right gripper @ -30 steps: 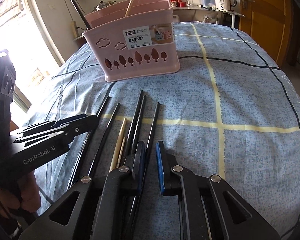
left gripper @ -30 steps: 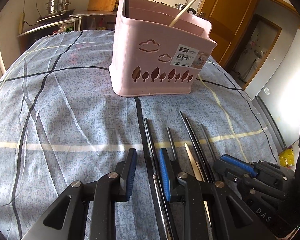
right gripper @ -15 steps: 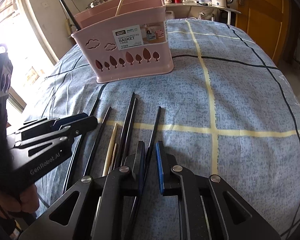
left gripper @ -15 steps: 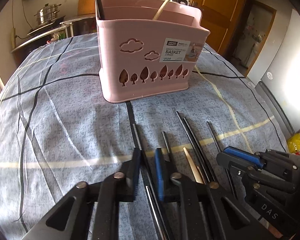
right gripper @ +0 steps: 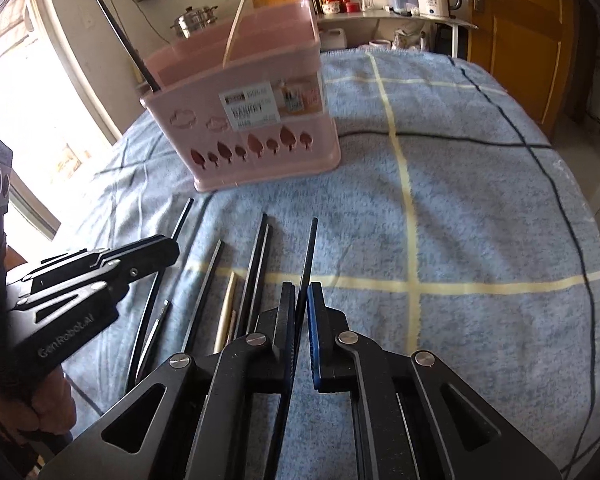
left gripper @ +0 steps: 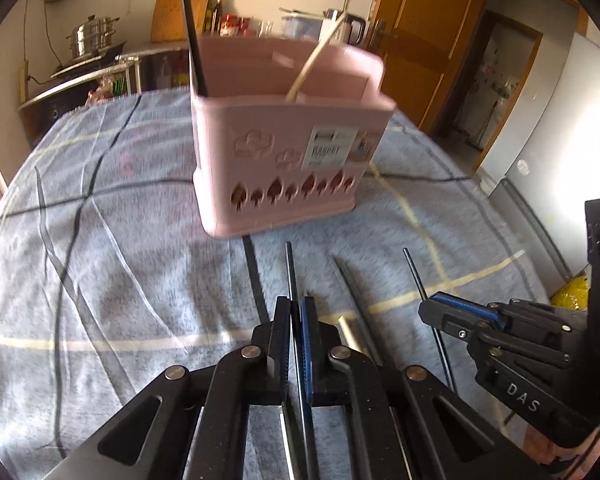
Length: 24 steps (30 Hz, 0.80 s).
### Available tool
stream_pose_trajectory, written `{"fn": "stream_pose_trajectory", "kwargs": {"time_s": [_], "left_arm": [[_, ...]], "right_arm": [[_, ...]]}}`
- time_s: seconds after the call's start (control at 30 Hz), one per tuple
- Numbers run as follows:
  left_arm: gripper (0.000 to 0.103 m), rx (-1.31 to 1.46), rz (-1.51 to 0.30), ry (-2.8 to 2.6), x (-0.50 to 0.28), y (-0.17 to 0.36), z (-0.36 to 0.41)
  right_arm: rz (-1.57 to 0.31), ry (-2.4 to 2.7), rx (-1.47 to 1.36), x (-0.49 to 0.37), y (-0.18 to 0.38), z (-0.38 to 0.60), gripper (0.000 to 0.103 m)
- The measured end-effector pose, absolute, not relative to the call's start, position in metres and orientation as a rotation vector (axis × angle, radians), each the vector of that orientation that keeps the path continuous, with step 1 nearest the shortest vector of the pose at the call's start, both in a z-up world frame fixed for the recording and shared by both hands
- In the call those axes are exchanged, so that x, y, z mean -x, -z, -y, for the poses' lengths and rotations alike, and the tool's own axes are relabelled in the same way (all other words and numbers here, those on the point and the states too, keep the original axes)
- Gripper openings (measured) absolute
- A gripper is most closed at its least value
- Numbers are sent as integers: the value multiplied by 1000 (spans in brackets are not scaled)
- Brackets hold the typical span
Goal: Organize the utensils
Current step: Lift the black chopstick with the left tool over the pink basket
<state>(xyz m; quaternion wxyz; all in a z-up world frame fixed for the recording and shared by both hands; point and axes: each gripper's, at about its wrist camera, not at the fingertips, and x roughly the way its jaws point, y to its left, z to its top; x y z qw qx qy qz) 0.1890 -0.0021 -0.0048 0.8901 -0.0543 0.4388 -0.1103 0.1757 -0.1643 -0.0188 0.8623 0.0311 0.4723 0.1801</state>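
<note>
Nearest the cameras, the left gripper (left gripper: 299,312) has its fingers clamped on one black chopstick (left gripper: 290,268); the right gripper (right gripper: 301,300) is closing its fingers on another black chopstick (right gripper: 309,252), which lies between them. Just beyond, the remaining chopsticks (right gripper: 256,264), black and pale wood, lie side by side on the blue checked cloth (right gripper: 460,200) of the tabletop. Farther off stands the pink basket (left gripper: 284,168), already holding a dark and a pale stick upright. Judged best practice: lift each stick clear of its neighbours, tilt it tip-down, and release only inside a compartment.
</note>
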Motion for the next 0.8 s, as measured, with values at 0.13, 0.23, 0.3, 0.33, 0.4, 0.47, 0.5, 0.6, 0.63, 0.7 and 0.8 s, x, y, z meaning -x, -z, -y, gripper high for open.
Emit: {"fn": "stream_pose_trajectory", "kwargs": {"time_s": [0.13, 0.23, 0.3, 0.33, 0.4, 0.47, 0.5, 0.6, 0.63, 0.7, 0.8], "left_arm": [[4, 141, -867, 245, -184, -22, -3], [4, 151, -829, 256, -180, -44, -6], [4, 153, -801, 260, -177, -58, -9], [4, 154, -784, 264, -175, -67, -10], [4, 157, -757, 270, -172, -81, -13], [4, 162, -737, 273, -170, -92, -14], [4, 164, -728, 275, -170, -97, -16], [4, 163, -699, 275, -168, -112, -18], [4, 162, -691, 275, -167, -117, -18], [4, 162, -679, 277, -167, -123, -18], [4, 158, -665, 278, -165, -130, -20]], "right_arm": [[-941, -394, -79, -172, -5, 168, 6], [-900, -406, -88, -172, -23, 170, 5], [-875, -410, -96, -171, -34, 172, 5], [-863, -412, -98, -170, -39, 173, 5], [-830, -415, -101, -168, -52, 175, 5], [-803, -419, -103, -167, -63, 176, 5], [-791, -420, -104, -166, -67, 177, 5], [-758, -425, -105, -166, -81, 178, 5], [-749, -426, -105, -165, -84, 179, 5], [-727, -428, -103, -165, -92, 181, 5], [-706, -430, -102, -163, -99, 184, 5]]}}
